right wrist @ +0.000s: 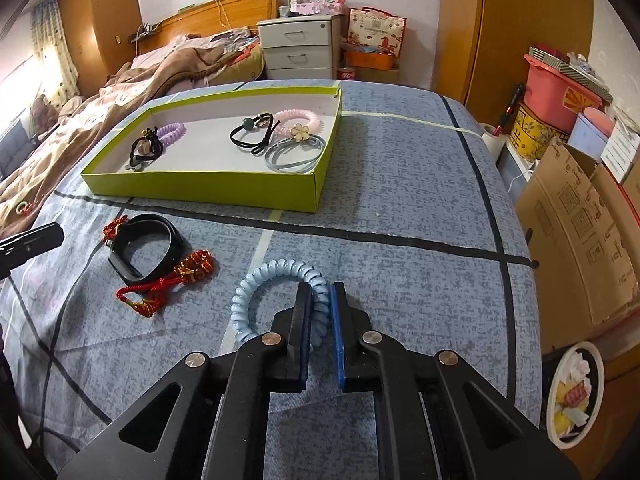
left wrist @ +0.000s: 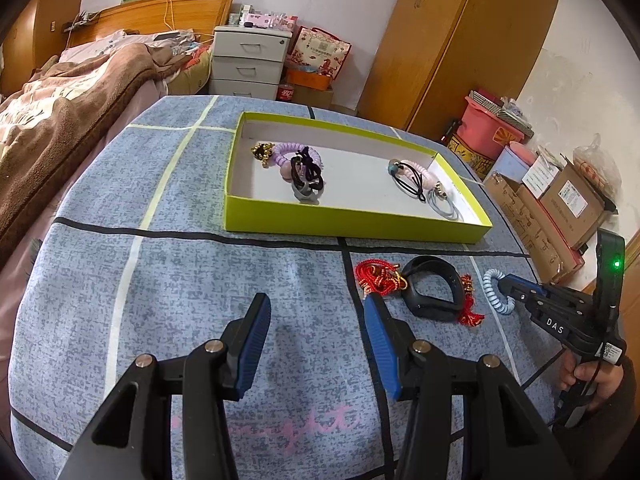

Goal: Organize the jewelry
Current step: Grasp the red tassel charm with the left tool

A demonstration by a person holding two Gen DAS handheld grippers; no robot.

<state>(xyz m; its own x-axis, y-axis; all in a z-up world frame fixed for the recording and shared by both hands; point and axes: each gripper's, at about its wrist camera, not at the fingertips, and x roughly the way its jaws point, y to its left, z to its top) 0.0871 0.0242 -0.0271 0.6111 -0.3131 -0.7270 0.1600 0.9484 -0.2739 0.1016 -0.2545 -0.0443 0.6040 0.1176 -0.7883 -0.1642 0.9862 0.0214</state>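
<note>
The right gripper (right wrist: 319,304) clamps one pale-blue spiral hair tie (right wrist: 256,288); one black wristband (right wrist: 146,248) lies to its left; the left gripper (left wrist: 316,320) gapes empty.

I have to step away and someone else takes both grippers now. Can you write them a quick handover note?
Right gripper: shut on the blue coil tie, which lies on the bedspread.
Left gripper: open, empty, above the bedspread.
Done: several hair ties already in the green box.
Left: move the blue coil tie to the box, then the black band and red cords lying in front of the box.
</note>
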